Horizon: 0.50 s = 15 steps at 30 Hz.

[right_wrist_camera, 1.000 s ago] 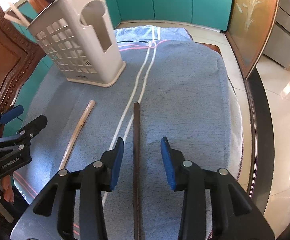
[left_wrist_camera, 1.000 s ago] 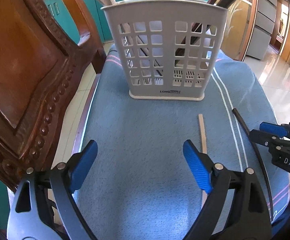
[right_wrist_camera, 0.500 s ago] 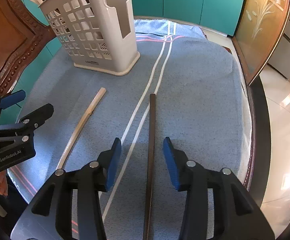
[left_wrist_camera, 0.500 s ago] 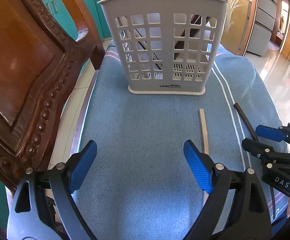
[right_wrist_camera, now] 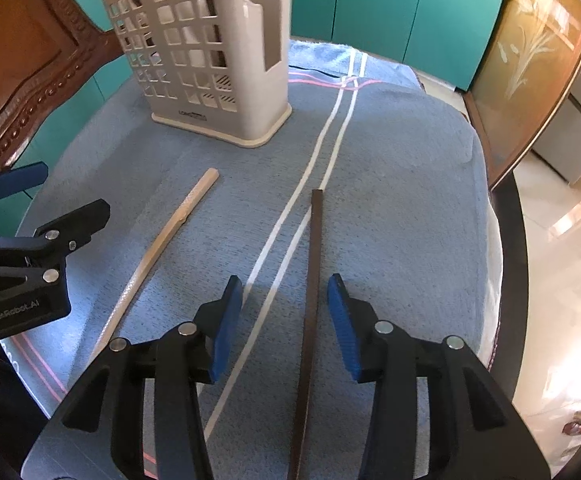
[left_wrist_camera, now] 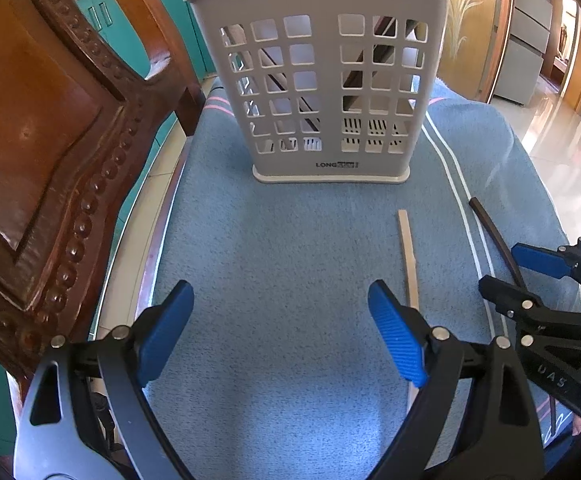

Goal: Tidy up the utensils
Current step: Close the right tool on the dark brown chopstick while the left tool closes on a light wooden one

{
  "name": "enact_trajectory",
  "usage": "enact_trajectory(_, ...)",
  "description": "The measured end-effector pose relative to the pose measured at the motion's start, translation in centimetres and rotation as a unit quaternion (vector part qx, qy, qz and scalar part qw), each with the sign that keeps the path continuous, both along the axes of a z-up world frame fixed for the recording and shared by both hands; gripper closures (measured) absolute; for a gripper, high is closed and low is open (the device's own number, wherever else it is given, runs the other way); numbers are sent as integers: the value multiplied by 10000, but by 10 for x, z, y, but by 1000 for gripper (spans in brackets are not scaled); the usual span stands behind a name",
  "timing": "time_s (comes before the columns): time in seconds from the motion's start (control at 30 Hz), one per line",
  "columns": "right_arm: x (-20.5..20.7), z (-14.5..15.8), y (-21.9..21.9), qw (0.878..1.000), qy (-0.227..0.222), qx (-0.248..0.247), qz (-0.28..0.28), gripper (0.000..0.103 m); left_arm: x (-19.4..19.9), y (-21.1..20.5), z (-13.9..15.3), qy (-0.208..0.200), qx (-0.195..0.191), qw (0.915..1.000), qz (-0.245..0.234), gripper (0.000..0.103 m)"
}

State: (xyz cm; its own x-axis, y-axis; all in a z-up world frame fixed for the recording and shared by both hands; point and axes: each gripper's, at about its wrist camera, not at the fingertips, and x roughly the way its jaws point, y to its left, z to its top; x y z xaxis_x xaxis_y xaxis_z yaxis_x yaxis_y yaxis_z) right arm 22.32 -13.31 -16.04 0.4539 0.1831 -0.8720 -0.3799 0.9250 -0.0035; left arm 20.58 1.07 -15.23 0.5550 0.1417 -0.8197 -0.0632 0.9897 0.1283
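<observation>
Two chopsticks are lying loose on the blue towel (right_wrist_camera: 402,184): a dark chopstick (right_wrist_camera: 313,280) and a pale chopstick (right_wrist_camera: 162,240), well apart, both pointing roughly toward the grey utensil caddy (right_wrist_camera: 210,56) standing upright at the far end. The right gripper (right_wrist_camera: 284,320) is hovering with jaws partly spread, straddling the dark chopstick, neither pad touching it. The left gripper (left_wrist_camera: 280,332) is sitting wide open over bare towel, pale chopstick (left_wrist_camera: 408,256) just beside its right finger. Several sticks are already standing inside the caddy. A carved wooden chair (left_wrist_camera: 42,128) is standing at the left.
</observation>
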Motion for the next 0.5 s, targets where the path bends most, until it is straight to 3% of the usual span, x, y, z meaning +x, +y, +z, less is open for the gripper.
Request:
enact_trajectory(0.07, -1, 0, 3, 9999, -92, 7, 48, 78, 0, 0, -1, 11, -22, 10000, -22, 14)
enact_trajectory(0.17, 1, 2, 2, 10000, -44, 67, -16, 95, -1, -1, -2, 42, -149, 9998, -98, 14)
enact_trajectory(0.37, 14, 4, -21, 9980, 257, 447, -357, 96, -1, -13, -6, 150, -629, 9967, -483, 14)
enact_trajectory(0.5, 20, 9, -36, 9950, 338, 709, -622, 88, 4, -26, -16, 250, -569, 9959, -659, 14)
